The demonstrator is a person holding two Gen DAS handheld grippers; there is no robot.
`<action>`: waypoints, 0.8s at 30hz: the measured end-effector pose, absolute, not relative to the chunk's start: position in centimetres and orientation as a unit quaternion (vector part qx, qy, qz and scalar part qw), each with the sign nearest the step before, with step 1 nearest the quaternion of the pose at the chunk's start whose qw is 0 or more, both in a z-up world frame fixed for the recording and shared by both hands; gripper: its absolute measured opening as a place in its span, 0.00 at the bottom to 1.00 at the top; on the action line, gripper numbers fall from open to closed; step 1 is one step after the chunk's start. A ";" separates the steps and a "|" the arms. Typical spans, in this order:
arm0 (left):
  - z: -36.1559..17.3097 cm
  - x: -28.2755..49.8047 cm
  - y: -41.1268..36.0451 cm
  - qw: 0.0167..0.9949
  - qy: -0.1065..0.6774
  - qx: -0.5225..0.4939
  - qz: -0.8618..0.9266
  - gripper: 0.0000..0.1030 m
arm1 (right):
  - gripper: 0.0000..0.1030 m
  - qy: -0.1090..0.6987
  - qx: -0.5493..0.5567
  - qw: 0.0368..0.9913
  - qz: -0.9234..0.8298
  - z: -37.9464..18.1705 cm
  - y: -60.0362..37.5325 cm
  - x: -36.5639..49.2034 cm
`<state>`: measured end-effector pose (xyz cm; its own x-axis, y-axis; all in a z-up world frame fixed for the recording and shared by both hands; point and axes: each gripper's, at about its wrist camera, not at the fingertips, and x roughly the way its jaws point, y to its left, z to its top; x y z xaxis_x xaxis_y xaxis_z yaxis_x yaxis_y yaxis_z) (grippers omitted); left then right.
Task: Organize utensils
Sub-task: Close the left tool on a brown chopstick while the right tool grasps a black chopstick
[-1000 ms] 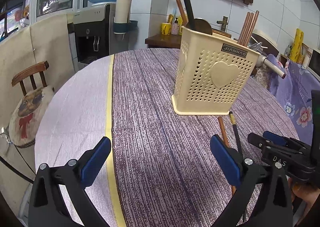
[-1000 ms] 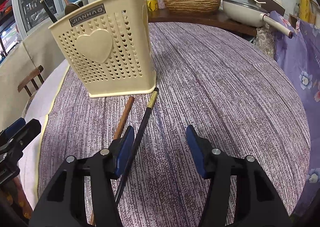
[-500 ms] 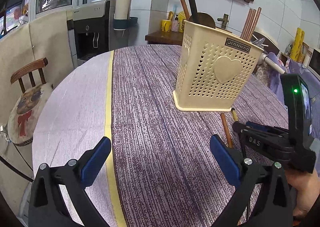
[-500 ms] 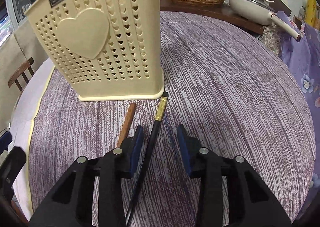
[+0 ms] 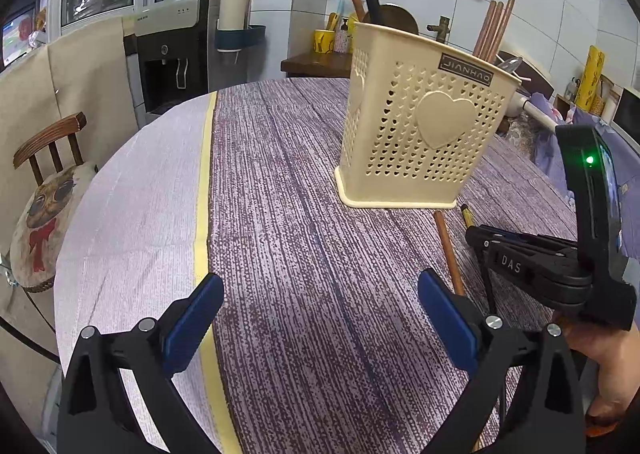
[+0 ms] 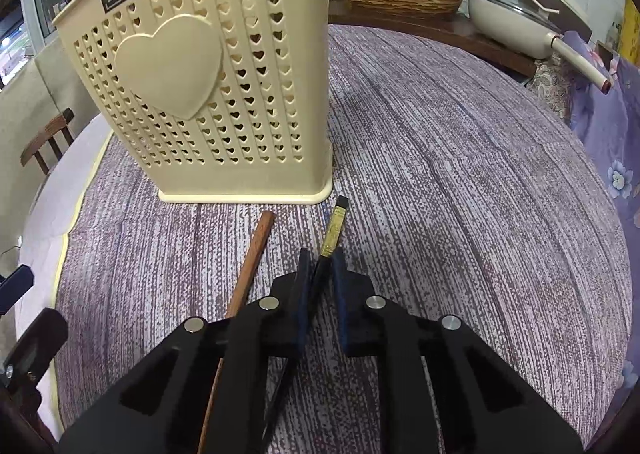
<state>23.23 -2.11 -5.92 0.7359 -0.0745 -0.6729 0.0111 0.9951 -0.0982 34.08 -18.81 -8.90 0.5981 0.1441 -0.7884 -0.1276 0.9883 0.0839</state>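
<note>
Lying before one holder (image 6: 208, 93): two chopsticks, brown (image 6: 250, 264), black (image 6: 334, 232).

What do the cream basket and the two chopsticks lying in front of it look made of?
The basket looks like moulded plastic, matte cream, with punched heart holes and a raised heart. The brown chopstick looks like wood, reddish with a dull finish. The black chopstick, between the right gripper pads, looks lacquered, with a gold band near its end; its core cannot be told.
</note>
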 end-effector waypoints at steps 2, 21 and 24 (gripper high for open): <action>-5.9 23.3 -2.5 0.930 0.365 -0.040 -0.031 0.92 | 0.11 0.445 0.017 0.891 0.089 -8.9 -19.4 34.0; -8.0 27.6 -10.6 0.890 0.433 0.018 -0.140 0.48 | 0.10 0.444 0.034 0.892 0.072 -9.0 -25.7 30.6; -8.5 28.7 -11.1 0.883 0.446 0.011 -0.147 0.40 | 0.10 0.443 0.032 0.893 0.073 -8.9 -26.0 30.2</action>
